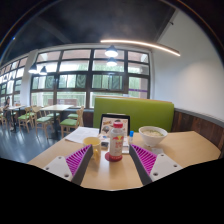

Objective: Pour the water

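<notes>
Gripper (112,160) spread wide, holding nothing, fingers flanking open tabletop. Left of centre, just ahead of the left finger: small yellowish cup (95,146). Centre, beyond the fingertips and clear of both pads: bottle (116,141), red-labelled, upright, probably light plastic, somewhat slippery and squeezable; best taken mid-body below the cap. Right and farther: white bowl (152,134). Table (190,148) edges fall away near on both sides; ample free room above for tilting.
</notes>
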Motion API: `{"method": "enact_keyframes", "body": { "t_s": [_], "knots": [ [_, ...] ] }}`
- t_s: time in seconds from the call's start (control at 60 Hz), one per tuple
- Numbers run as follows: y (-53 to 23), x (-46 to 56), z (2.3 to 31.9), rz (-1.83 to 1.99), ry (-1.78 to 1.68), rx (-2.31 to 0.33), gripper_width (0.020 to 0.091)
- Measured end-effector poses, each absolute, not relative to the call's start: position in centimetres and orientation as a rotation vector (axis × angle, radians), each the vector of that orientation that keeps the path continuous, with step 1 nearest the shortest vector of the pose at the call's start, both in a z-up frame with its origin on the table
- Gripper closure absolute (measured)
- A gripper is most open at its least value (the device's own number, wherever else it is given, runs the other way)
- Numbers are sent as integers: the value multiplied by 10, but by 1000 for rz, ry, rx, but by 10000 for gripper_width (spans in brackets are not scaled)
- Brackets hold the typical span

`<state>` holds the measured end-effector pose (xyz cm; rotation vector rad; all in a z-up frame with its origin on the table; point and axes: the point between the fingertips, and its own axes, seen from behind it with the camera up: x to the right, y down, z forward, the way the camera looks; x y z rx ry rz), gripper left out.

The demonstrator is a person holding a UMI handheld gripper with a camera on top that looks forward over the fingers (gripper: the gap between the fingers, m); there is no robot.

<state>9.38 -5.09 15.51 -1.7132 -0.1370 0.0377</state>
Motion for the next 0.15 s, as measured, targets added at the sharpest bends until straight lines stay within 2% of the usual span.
{"method": "enact_keyframes", "body": {
  "t_s": [0.15],
  "knots": [
    [-111,81,157,56,-176,-1698,275]
  ]
}}
